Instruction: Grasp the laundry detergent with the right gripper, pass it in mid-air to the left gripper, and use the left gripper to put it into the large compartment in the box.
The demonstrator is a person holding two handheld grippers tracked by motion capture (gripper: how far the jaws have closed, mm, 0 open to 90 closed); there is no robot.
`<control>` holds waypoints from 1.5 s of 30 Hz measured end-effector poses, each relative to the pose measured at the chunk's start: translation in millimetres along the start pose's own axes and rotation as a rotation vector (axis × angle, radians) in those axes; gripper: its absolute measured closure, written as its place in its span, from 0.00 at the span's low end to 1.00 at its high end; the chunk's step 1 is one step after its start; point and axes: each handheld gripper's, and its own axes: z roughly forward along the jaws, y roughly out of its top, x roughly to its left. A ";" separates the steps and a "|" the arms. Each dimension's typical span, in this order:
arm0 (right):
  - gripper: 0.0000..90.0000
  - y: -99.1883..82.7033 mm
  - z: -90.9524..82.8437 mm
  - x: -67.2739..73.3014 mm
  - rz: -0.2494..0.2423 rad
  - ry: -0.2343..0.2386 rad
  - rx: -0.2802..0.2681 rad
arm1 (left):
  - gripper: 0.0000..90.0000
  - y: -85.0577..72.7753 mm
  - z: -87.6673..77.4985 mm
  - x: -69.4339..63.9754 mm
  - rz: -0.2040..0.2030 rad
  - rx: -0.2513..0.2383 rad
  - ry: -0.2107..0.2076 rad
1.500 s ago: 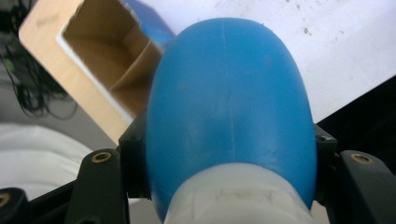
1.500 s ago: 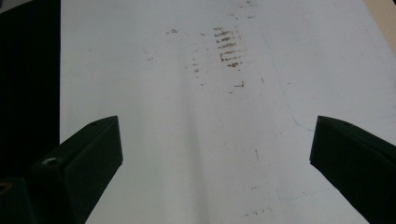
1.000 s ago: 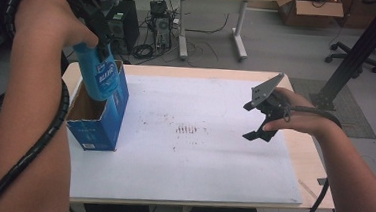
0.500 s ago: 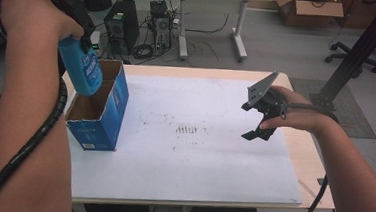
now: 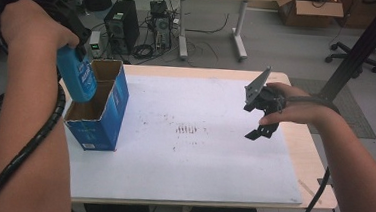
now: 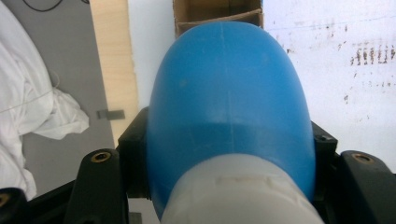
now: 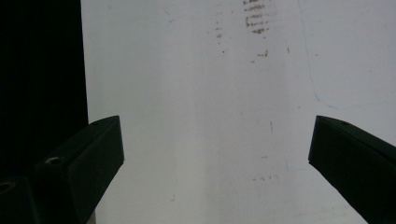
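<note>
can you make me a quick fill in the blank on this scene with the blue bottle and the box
1. The left gripper is shut on a ____ bottle with a white cap.
2. The bottle hangs over an open blue ____ box that stands at the left of the white mat.
3. The right gripper has its jaws ____, with nothing between them.
4. Brown ____ mark the middle of the mat.

Missing words: blue; cardboard; open; stains
</note>
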 end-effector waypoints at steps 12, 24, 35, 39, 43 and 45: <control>0.04 5.0 -8.7 -0.6 0.014 0.018 0.069 | 0.42 4.2 31.3 -0.9 -0.001 0.045 -0.007; 0.04 5.6 -7.3 -2.0 0.031 0.021 0.089 | 0.42 5.5 71.5 -5.0 0.018 0.066 -0.016; 0.04 4.7 -3.2 -2.2 0.032 0.021 0.079 | 0.42 8.3 113.3 -9.3 0.023 0.083 -0.024; 0.04 3.0 -2.0 -2.6 0.034 0.021 0.077 | 0.42 8.1 127.3 -10.5 0.029 0.086 -0.019; 0.04 2.2 -0.4 -2.8 0.037 0.021 0.073 | 0.42 7.9 140.2 -10.7 0.026 0.093 -0.015; 0.04 2.0 0.4 -2.9 0.039 0.022 0.070 | 0.42 7.8 146.1 -10.2 0.028 0.102 -0.014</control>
